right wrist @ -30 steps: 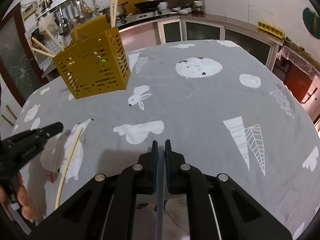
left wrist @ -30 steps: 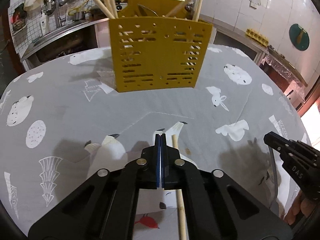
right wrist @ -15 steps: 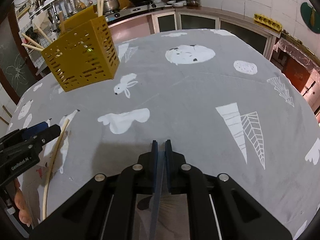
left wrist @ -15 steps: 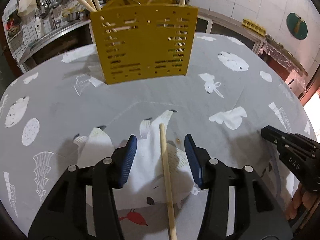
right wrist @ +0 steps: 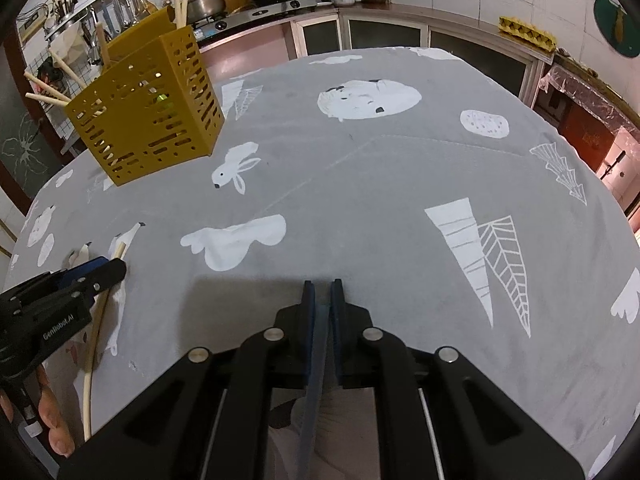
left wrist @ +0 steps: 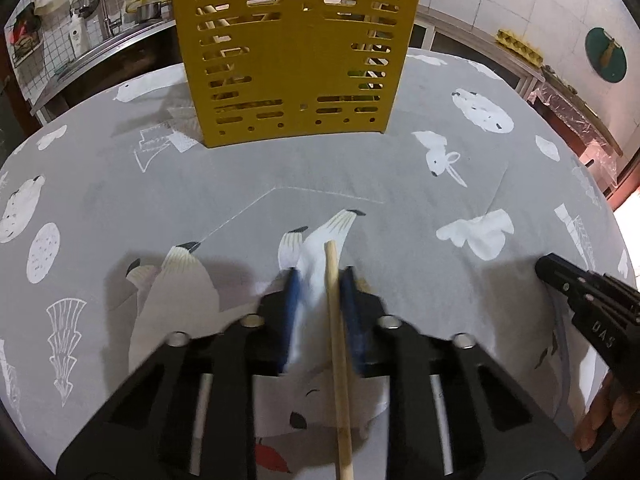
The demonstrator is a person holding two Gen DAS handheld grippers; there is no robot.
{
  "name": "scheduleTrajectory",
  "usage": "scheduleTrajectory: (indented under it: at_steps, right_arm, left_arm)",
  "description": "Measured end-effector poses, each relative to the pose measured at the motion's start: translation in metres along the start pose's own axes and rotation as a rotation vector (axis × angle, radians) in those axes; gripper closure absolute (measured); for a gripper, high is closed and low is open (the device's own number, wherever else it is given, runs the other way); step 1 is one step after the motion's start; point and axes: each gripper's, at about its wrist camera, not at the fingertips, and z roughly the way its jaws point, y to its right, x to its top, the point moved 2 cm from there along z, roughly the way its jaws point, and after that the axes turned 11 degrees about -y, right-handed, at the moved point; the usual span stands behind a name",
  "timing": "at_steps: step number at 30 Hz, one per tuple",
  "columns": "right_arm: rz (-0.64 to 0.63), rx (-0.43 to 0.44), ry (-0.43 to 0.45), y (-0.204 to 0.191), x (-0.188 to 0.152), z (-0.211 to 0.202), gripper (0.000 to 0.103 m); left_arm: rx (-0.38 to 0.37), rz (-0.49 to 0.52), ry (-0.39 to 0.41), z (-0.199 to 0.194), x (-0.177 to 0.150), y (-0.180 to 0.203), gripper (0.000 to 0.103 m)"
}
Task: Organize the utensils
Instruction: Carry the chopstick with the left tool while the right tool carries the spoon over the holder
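A wooden chopstick (left wrist: 338, 360) lies on the grey tablecloth, pointing toward the yellow slotted utensil holder (left wrist: 294, 64). My left gripper (left wrist: 320, 276) is low over it, jaws part open, one blue finger on each side; the right pad is close to the stick. The holder stands at the far side with several chopsticks in it. In the right wrist view the chopstick (right wrist: 96, 328) runs under the left gripper (right wrist: 100, 270), and the holder (right wrist: 148, 124) stands at the far left. My right gripper (right wrist: 321, 284) is shut on a thin dark blue strip above the cloth.
The round table wears a grey cloth (right wrist: 380, 168) with white animal and tree prints. A kitchen counter with a stove and pots (right wrist: 256, 0) runs behind. The right gripper shows at the right edge of the left wrist view (left wrist: 592, 304).
My left gripper opened from shut, moved forward and down over the chopstick, and its jaws have narrowed around it. The right gripper stayed shut and moved a little.
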Motion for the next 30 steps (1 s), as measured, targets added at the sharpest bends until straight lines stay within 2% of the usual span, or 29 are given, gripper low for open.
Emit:
scheduleTrajectory:
  at_steps: [4,8,13,22,27,30]
  right_arm:
    - [-0.016,-0.033,-0.001,-0.005,0.002,0.001,0.094]
    - [0.006,0.004,0.014,0.0,0.0,-0.004,0.096]
    - [0.016,0.044,0.066,-0.001,-0.001,-0.017,0.096]
    - [0.003,0.11,0.158,-0.01,0.001,-0.046,0.096]
    - [-0.045,0.141,0.28,-0.021,-0.003,-0.075,0.096]
    - [-0.047,0.165,0.349,-0.022,-0.006,-0.091,0.096]
  left_arm:
    - [-0.003,-0.007,0.008,0.0,0.002,-0.001,0.098]
    - [-0.019,-0.026,0.024,-0.008,0.0,-0.01,0.098]
    - [-0.033,-0.052,0.083,-0.031,-0.003,-0.023,0.098]
    - [-0.022,-0.054,0.264,-0.098,-0.014,-0.043,0.099]
    - [0.015,-0.054,0.394,-0.137,-0.022,-0.054,0.099]
    - [0.018,-0.068,0.437,-0.149,-0.027,-0.063,0.099]
